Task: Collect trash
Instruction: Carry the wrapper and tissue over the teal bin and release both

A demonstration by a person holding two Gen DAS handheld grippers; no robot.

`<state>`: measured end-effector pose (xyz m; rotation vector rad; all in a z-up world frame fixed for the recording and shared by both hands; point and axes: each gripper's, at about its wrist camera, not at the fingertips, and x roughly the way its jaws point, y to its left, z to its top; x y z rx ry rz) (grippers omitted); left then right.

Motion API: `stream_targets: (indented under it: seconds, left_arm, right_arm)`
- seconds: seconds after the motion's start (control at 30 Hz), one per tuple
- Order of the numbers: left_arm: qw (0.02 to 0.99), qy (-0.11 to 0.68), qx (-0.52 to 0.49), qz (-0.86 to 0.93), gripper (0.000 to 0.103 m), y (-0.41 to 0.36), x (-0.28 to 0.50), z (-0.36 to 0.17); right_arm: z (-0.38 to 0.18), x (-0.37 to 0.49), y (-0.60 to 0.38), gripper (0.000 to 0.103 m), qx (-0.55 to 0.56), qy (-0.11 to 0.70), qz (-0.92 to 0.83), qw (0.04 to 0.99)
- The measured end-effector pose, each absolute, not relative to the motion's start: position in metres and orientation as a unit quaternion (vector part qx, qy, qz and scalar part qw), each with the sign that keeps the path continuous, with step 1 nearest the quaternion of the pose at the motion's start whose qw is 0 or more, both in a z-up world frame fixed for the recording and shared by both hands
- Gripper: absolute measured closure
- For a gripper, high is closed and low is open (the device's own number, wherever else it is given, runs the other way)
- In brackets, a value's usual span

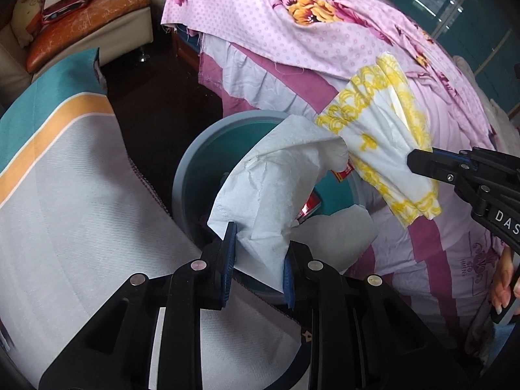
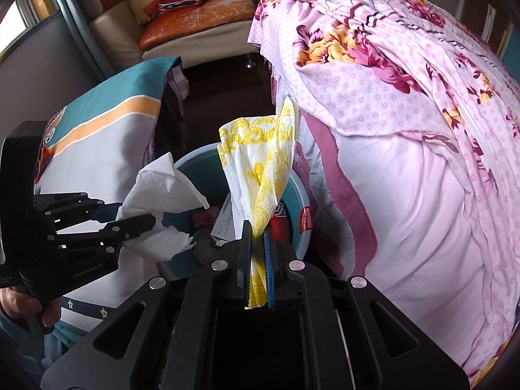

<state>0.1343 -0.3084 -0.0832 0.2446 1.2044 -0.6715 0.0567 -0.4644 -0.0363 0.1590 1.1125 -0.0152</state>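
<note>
A round bin with a grey rim [image 1: 182, 175] and teal inside stands on the dark floor between two beds. It holds red packaging [image 1: 310, 203] and white paper. My left gripper [image 1: 260, 253] is shut on a crumpled white tissue [image 1: 273, 188], which stands up over the bin's near edge. My right gripper [image 1: 419, 162] comes in from the right, shut on a white napkin with a yellow pattern [image 1: 380, 136]. In the right wrist view that yellow napkin [image 2: 260, 162] rises from the right gripper [image 2: 257, 237] above the bin [image 2: 302, 195]. The left gripper [image 2: 136, 214] holds the white tissue [image 2: 159, 188] on the left.
A bed with a pink floral quilt [image 1: 292, 32] fills the right side. Teal, orange and white striped bedding [image 1: 65, 178] lies on the left. A sofa with an orange cushion [image 1: 87, 9] stands at the back. A person's hand [image 2: 22, 302] grips the left tool.
</note>
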Motion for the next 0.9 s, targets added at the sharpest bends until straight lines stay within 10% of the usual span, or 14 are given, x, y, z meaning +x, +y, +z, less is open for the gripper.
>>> stream_targets:
  seconds: [0.4, 0.9]
  left_arm:
    - [0.776, 0.55, 0.123, -0.283, 0.023, -0.308, 0.142, -0.093]
    - [0.801, 0.532, 0.097, -0.258, 0.012, -0.268, 0.146, -0.072]
  right_arm:
    - [-0.051, 0.062, -0.472, 0.096, 0.084, 0.539, -0.009, 0.838]
    - [-0.065, 0.078, -0.457, 0.094, 0.077, 0.555, 0.001, 0.829]
